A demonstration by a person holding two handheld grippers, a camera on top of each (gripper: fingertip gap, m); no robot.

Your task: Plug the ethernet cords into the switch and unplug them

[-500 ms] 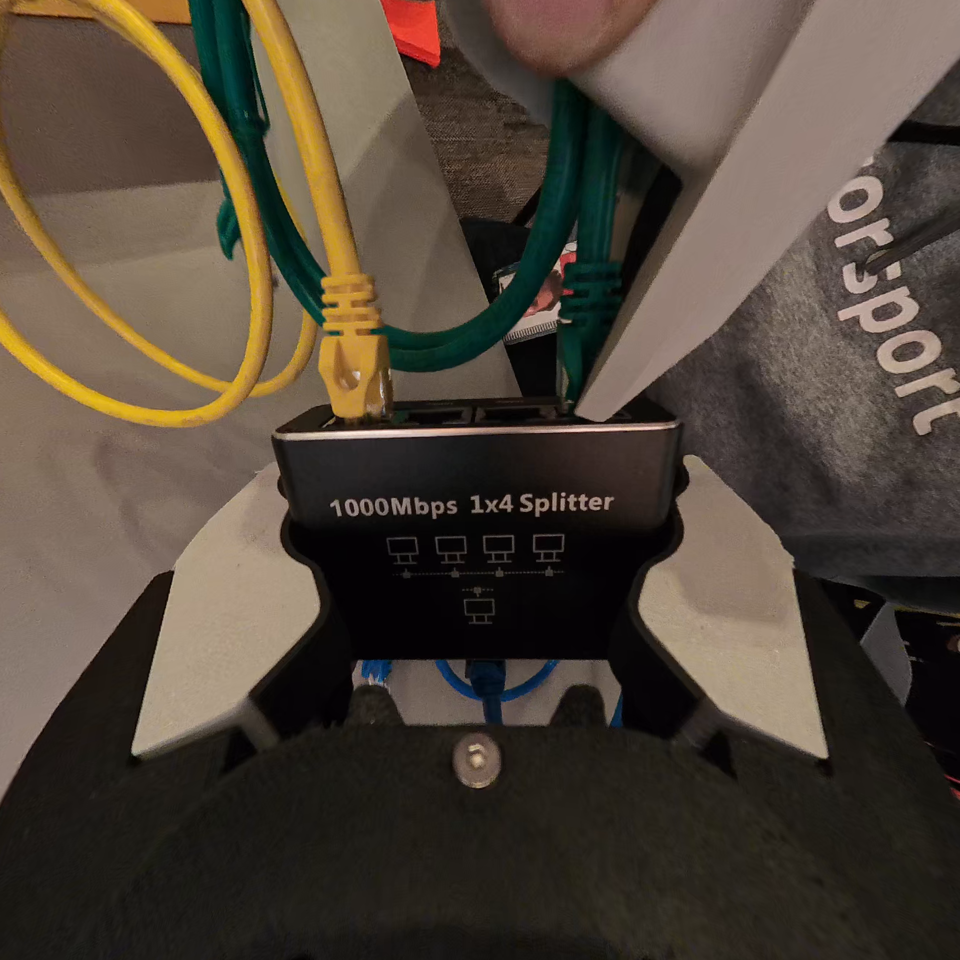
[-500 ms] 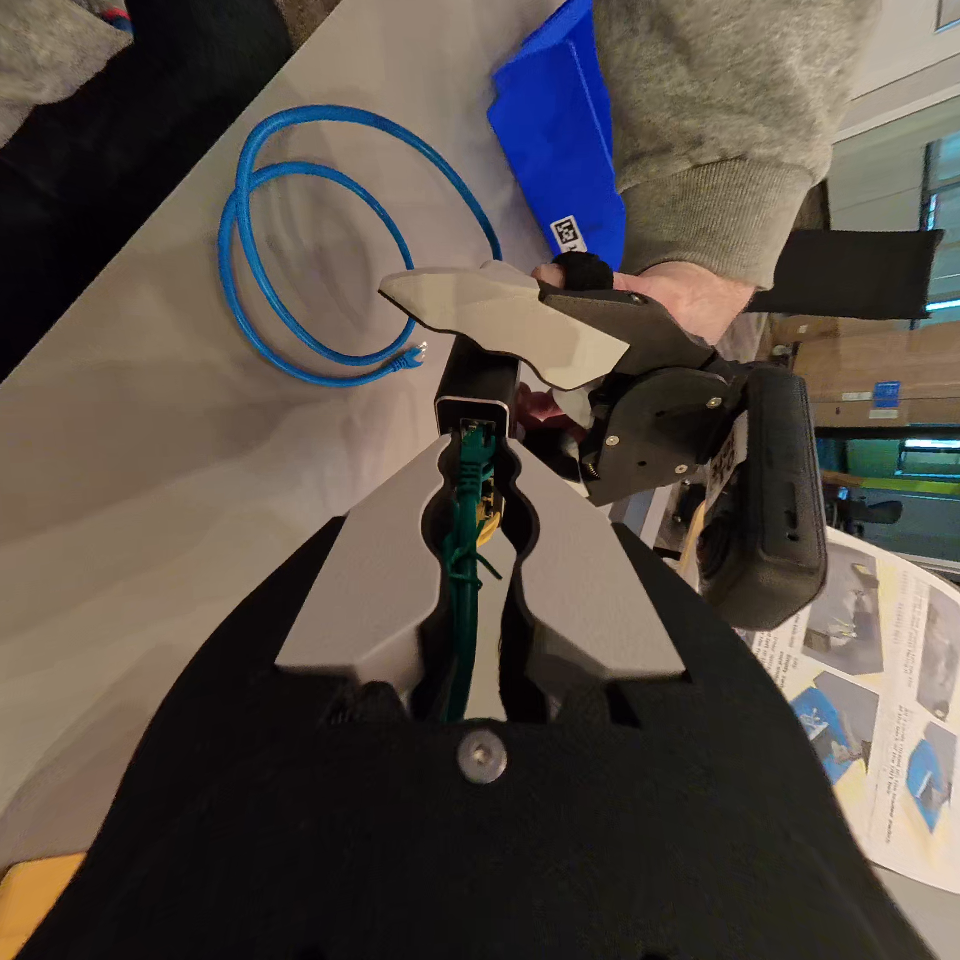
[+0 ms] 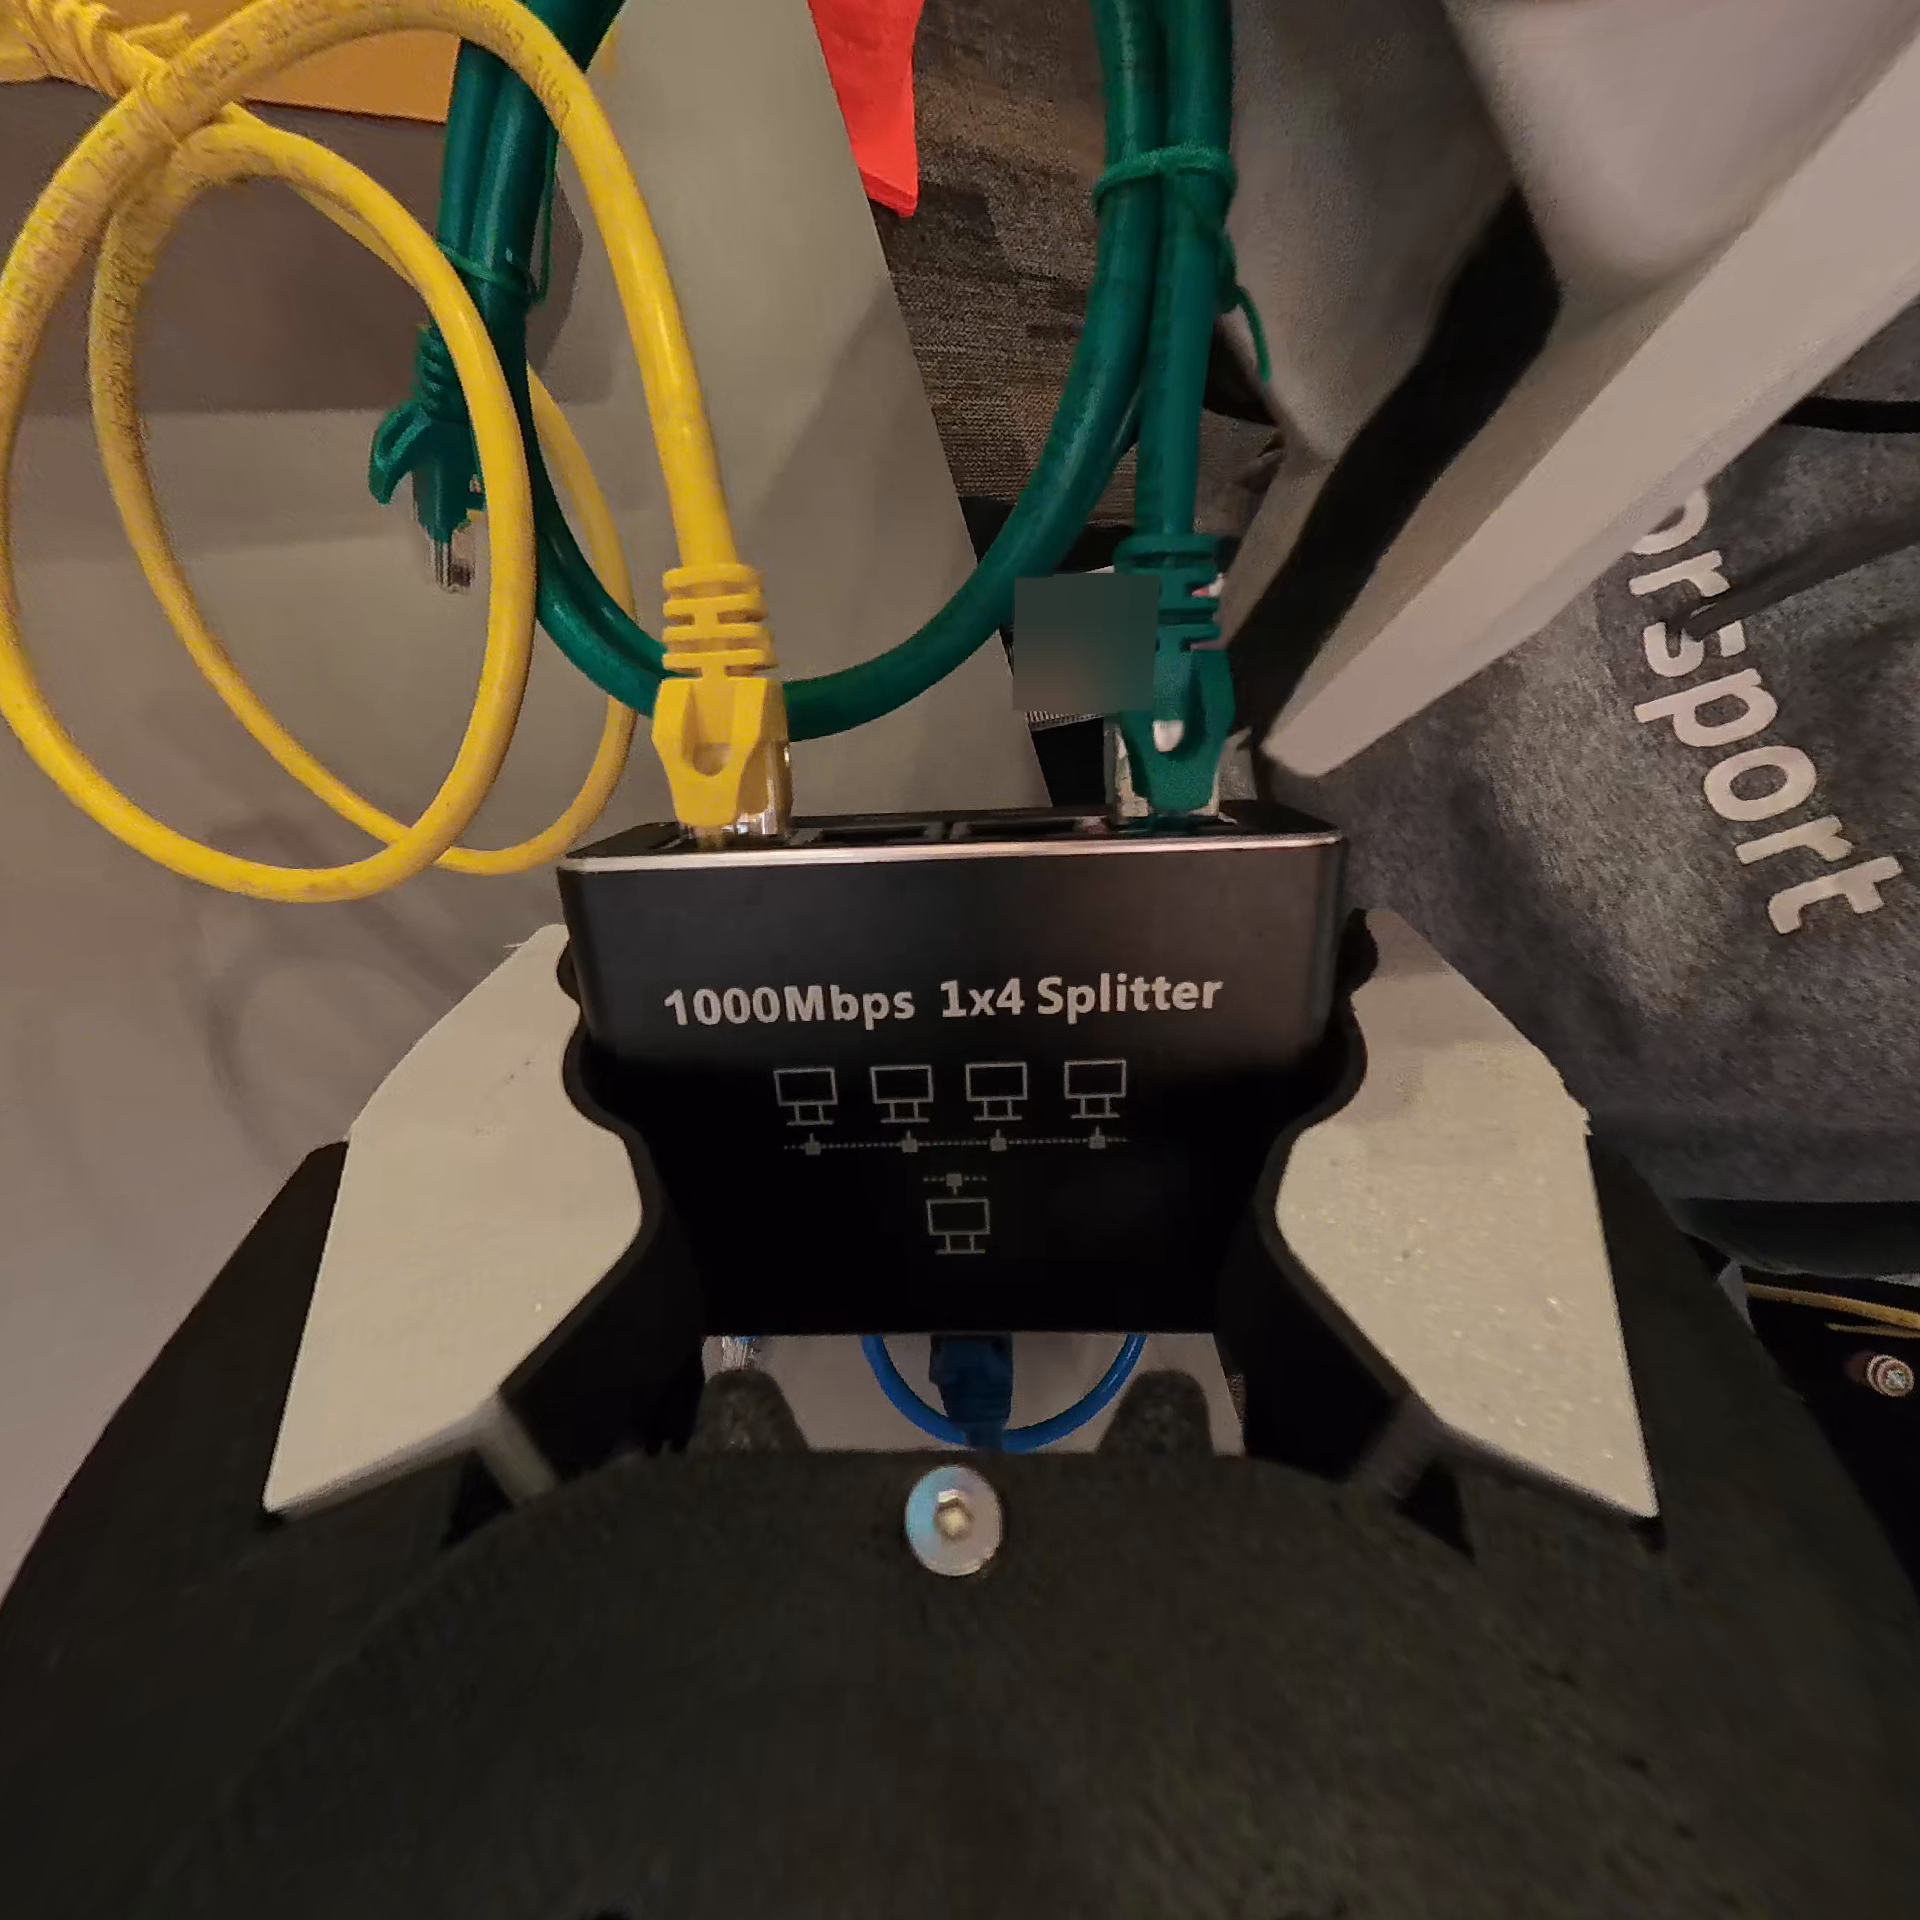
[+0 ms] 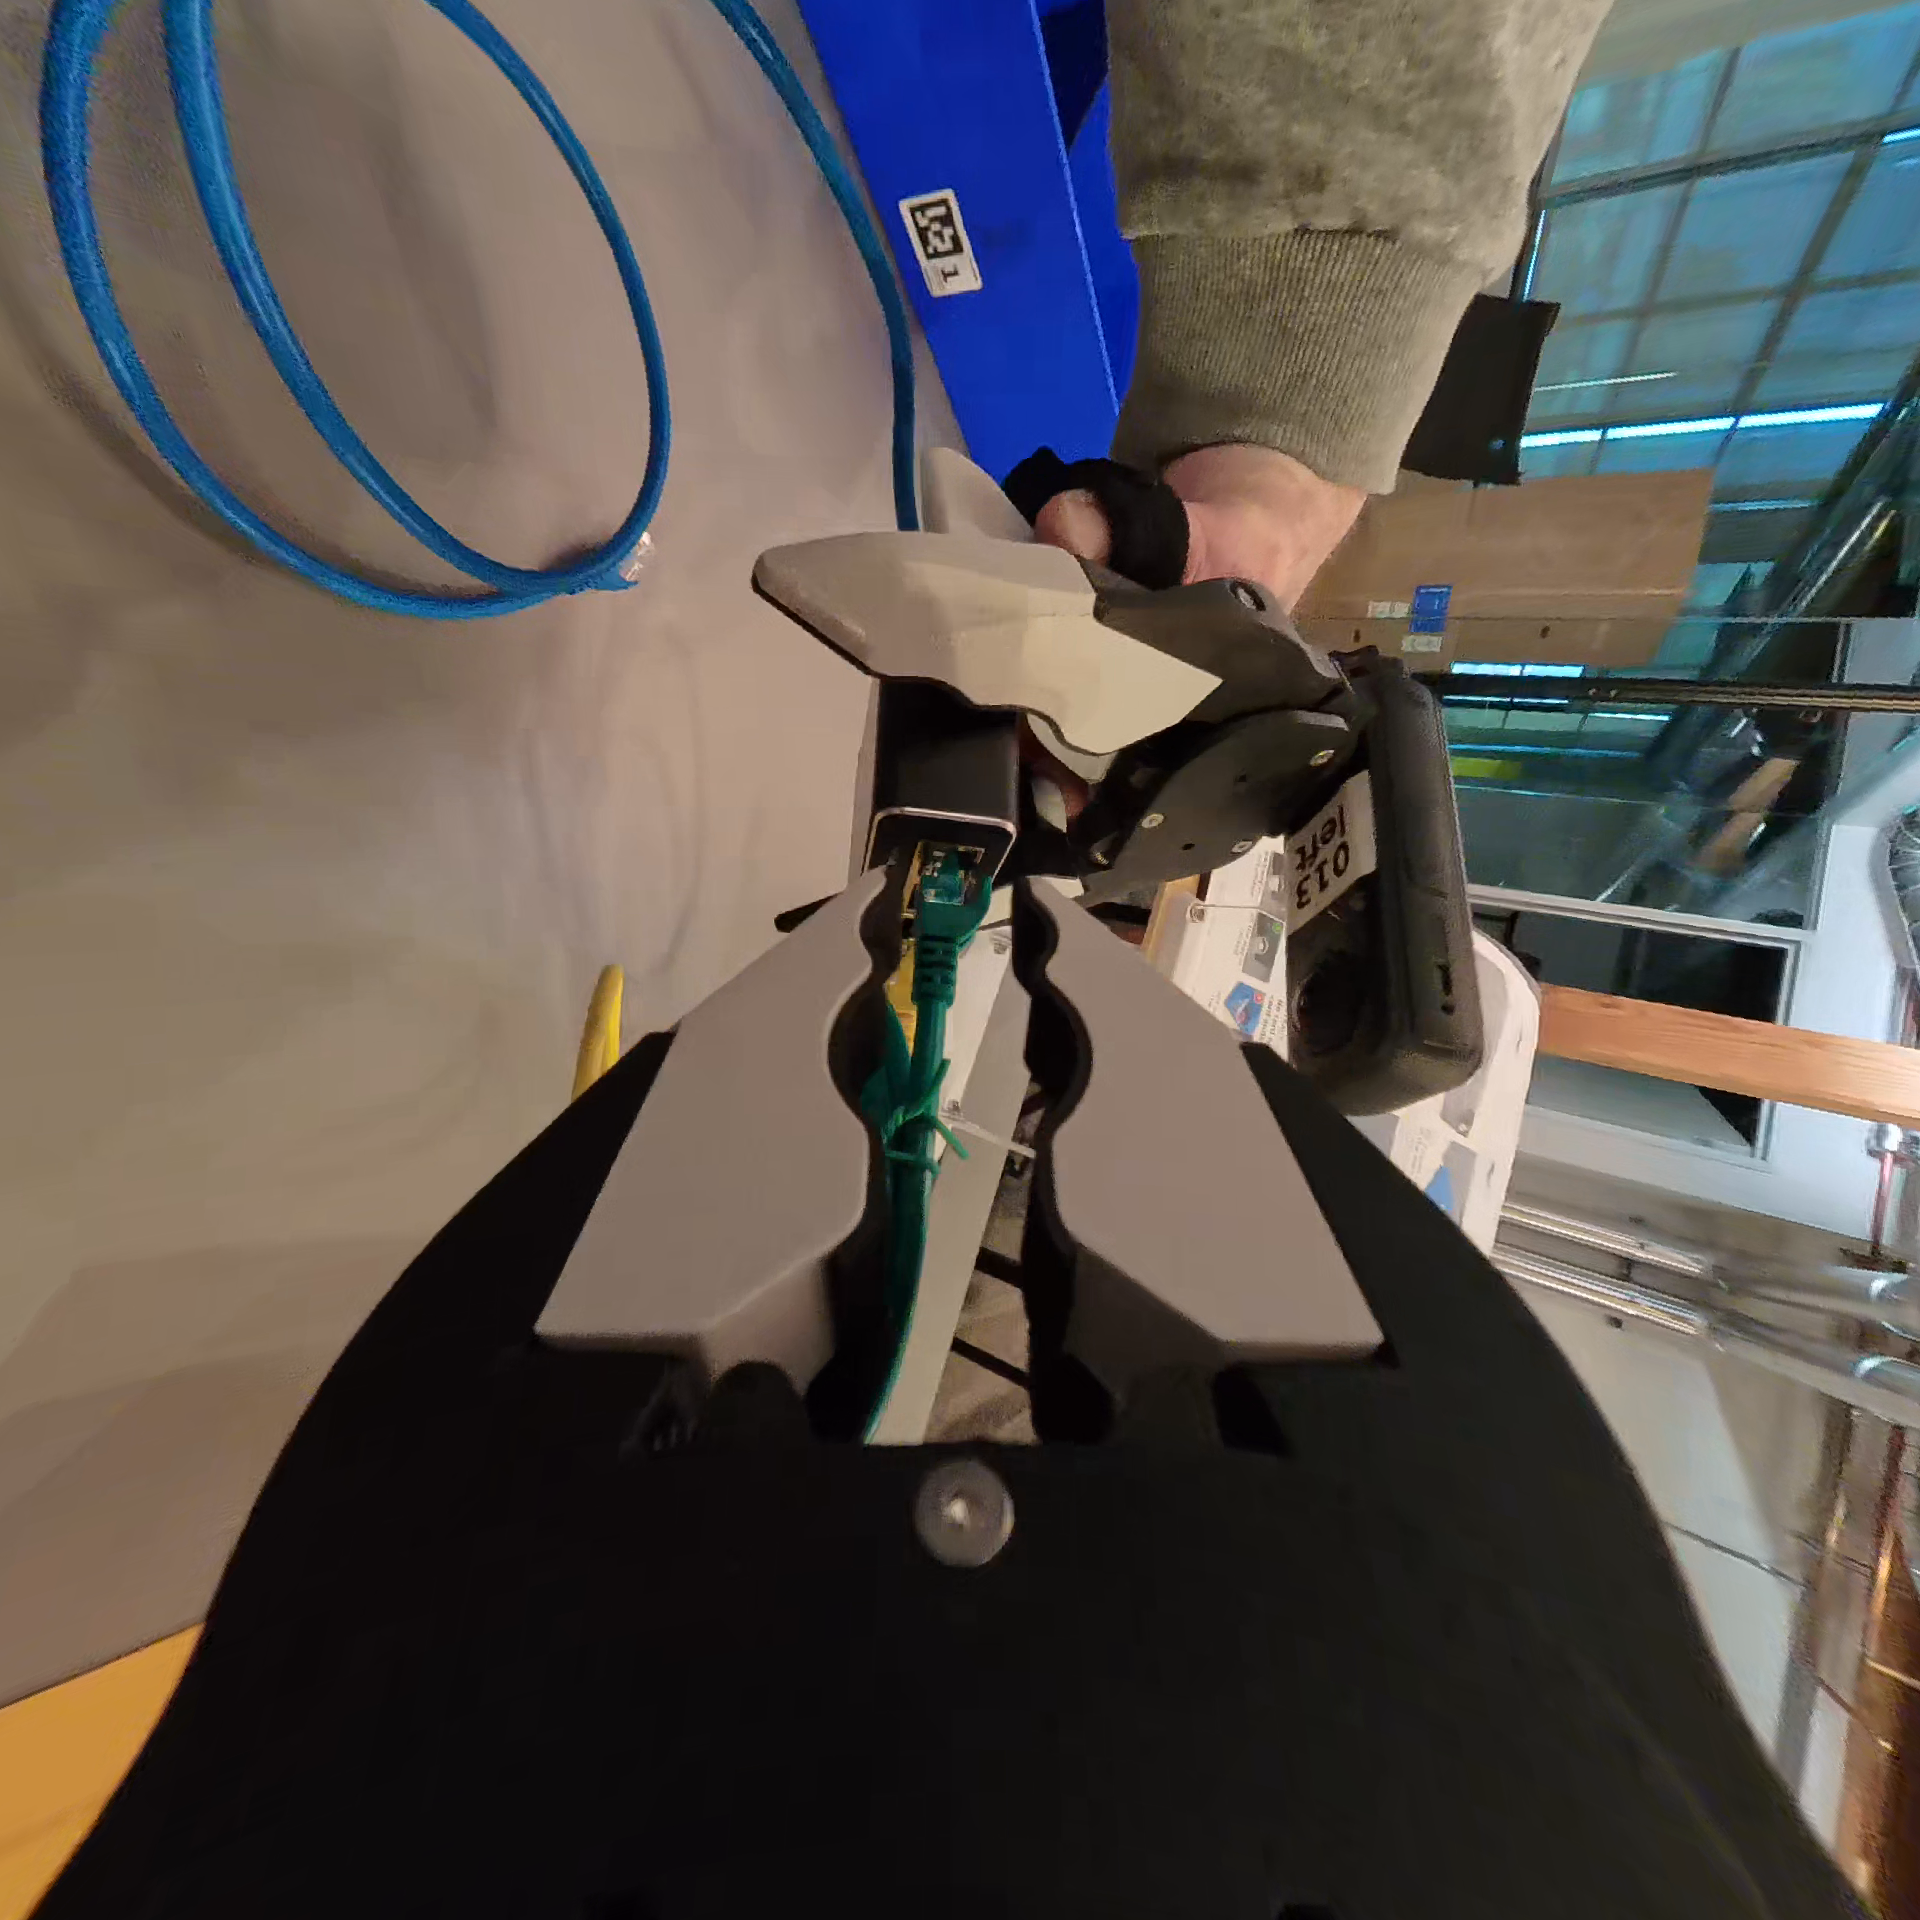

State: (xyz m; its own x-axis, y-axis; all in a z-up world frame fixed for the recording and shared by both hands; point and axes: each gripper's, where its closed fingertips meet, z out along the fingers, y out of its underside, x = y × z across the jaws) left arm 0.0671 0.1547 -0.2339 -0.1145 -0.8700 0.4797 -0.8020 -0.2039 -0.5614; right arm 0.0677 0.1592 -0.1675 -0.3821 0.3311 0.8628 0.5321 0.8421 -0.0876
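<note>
Since half a second earlier, the right gripper [image 4: 951, 904] had opened its fingers off the green plug [image 3: 1179, 717], now seated in the switch [image 3: 951, 935], itself clamped in the left gripper [image 3: 961, 1049]. Two of four top ports filled, one green, one yellow cord [image 3: 717, 707]; a blue cord [image 4: 353, 343] lay loose on the surface [image 4: 312, 831]. Unplugging remained.

Your left tool [image 3: 961, 1049] is clamped on the black switch [image 3: 951, 1029], its port face pointing away from the tool. The yellow ethernet cord [image 3: 717, 665] sits plugged into the port farthest to the tool's left, its slack looping off to that side. The green ethernet cord [image 3: 1179, 665] stands in the port farthest right, between the spread fingers of your right tool [image 4: 951, 904]; its bundle is tied. The two middle ports are bare. A blue ethernet cord [image 4: 343, 343] lies coiled on the tabletop [image 4: 312, 831] beyond your right tool.
</note>
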